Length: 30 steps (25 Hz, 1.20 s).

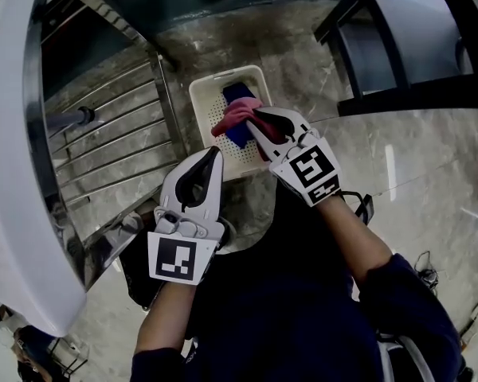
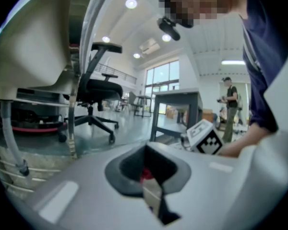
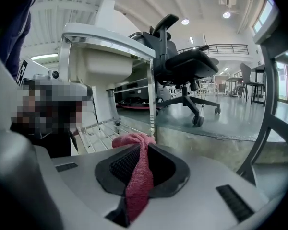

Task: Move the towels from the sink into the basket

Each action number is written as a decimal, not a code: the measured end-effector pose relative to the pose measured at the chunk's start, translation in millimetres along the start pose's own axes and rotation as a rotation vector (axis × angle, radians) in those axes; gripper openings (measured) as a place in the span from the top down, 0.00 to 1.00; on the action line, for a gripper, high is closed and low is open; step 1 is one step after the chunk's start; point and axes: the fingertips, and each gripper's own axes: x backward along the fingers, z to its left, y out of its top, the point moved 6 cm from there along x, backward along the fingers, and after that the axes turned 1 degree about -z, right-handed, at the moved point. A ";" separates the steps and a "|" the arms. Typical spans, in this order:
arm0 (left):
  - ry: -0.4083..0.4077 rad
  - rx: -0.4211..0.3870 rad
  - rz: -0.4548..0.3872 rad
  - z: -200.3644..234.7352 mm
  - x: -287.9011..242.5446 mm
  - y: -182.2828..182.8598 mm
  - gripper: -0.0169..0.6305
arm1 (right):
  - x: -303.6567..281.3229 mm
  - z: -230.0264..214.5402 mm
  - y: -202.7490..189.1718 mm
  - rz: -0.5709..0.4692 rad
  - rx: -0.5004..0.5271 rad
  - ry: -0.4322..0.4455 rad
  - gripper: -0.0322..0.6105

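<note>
Right hand-held gripper [image 1: 255, 118]: clamped on pink towel [image 1: 233, 116], above white basket [image 1: 203, 94]. Blue towel [image 1: 240, 94]: in basket, 12 o'clock end. Left hand-held gripper [image 1: 213, 153]: jaws together, empty, at basket's 7 o'clock.

Grey veined floor [image 1: 430, 181], glossy in places; round ceiling lights [image 2: 130, 4] in a white ceiling; tall windows [image 2: 159, 78] at the far wall; a black office chair [image 2: 98, 91] (on castors) near a dark table [image 2: 180, 104]; a railed gallery [image 3: 221, 48] above.
</note>
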 end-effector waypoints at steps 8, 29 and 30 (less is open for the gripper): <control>0.007 -0.003 0.011 4.2 0.8 -9.3 0.97 | -24.3 -3.8 -7.0 0.002 0.005 0.004 0.88; -0.040 -0.004 -0.011 -3.0 2.0 -7.4 0.97 | -5.7 -6.9 -5.4 -0.028 -0.028 -0.045 0.79; -0.046 -0.006 -0.007 -3.6 2.1 -6.7 0.97 | -3.2 -7.3 -3.8 -0.030 -0.027 -0.056 0.80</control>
